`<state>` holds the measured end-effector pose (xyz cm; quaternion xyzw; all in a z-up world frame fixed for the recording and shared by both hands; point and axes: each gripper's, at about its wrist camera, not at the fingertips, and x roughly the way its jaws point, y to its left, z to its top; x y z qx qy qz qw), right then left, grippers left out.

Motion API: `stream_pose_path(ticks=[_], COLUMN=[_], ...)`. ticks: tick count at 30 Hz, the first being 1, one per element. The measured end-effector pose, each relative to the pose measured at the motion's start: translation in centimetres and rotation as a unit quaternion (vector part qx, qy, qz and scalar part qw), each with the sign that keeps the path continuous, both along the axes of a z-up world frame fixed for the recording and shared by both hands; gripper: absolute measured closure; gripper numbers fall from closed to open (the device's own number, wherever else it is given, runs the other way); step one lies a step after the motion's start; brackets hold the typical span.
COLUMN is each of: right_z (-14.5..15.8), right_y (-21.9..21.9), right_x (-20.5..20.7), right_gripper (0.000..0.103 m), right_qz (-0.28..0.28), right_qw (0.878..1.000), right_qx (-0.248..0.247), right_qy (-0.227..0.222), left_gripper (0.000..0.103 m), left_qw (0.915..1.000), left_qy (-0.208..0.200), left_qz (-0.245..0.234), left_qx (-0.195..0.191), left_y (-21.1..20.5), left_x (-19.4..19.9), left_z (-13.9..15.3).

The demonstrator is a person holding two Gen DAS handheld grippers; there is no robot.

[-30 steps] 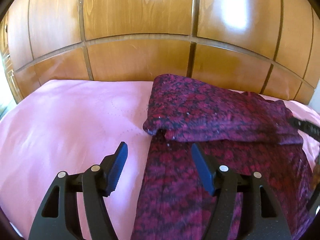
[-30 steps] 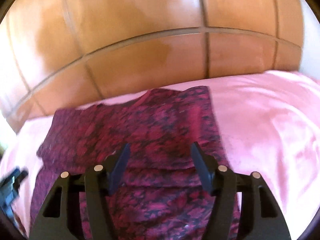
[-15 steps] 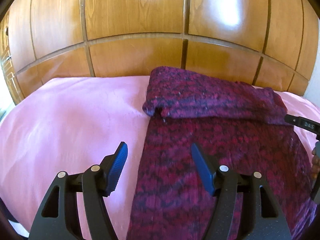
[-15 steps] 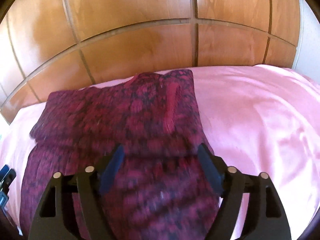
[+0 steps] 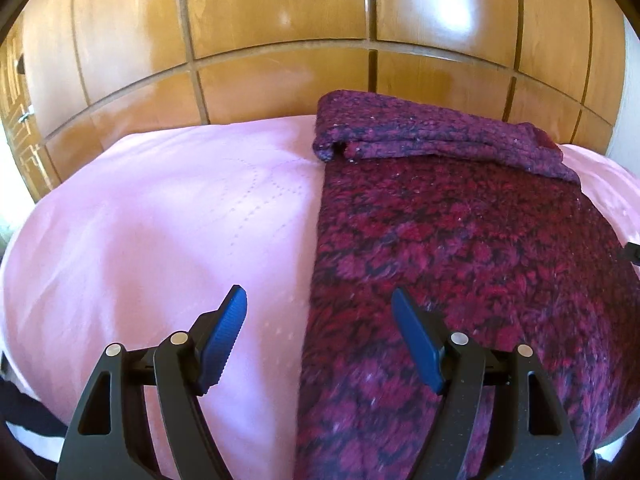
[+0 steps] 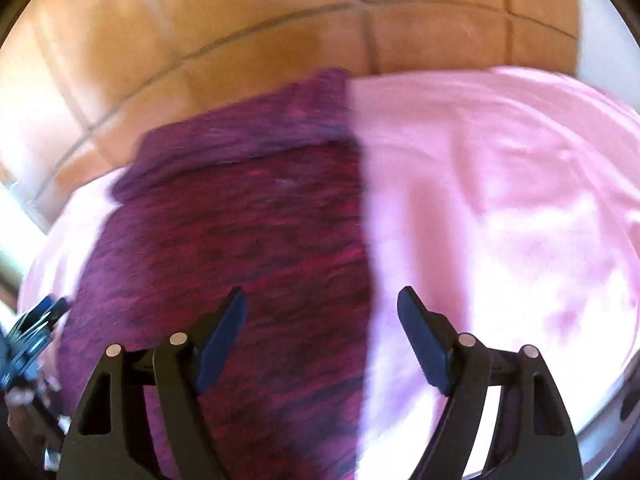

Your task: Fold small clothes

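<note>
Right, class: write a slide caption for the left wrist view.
Opening left gripper straddles the left edge of a partly folded maroon knit garment on a pink bedsheet.

A pink bedsheet (image 5: 160,220) covers the bed, smooth with faint dotted stitching. Behind it stands a glossy wooden panelled wall (image 5: 280,20), catching bright light reflections.

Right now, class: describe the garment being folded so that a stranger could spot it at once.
Find the wooden panelled wall, then the pink sheet below it. On that sheet lies the sweater, a fuzzy knit mottled crimson and dark purple, its far end folded back over itself.
</note>
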<state>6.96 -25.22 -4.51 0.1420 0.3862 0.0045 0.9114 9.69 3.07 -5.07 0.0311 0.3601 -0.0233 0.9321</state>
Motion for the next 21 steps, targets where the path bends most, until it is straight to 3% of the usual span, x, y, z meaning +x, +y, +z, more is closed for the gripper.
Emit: stream_pose_path(ticks=[3,7,12,17,21], right_z=[0.4,-0.4,-1.7,-3.2,-4.0], right_y=[1.7,0.0,-1.0,-0.3,1.1], right_x=[-0.2,-0.1,-2.2,-5.6,-7.5], right_gripper=[0.025,0.025,0.025,0.025,0.038], right_qz=[0.002,-0.025,-0.011,0.019,0.045], right_qw=[1.0,1.0,0.999,0.998,0.995], right_qx=[-0.028,0.008,0.005,0.031,0.045], right_qy=[-0.01,0.009,0.032,0.057,0.08], left_gripper=[0.029,0.029,0.029,0.029,0.029], left_qw=[1.0,0.9999,0.9996,0.9996,0.9995], left_qy=[0.005,0.012,0.02,0.021,0.022], left_qz=[0.001,-0.006,-0.016,-0.016,-0.021], left_qx=[-0.002,0.002,0.009,0.002,0.002], left_y=[0.3,0.6,0.9,1.5,1.6], left_x=[-0.4,-1.3,-3.0,-4.5,-5.5], left_z=[-0.2,-0.6,-1.6,-2.2,-2.4])
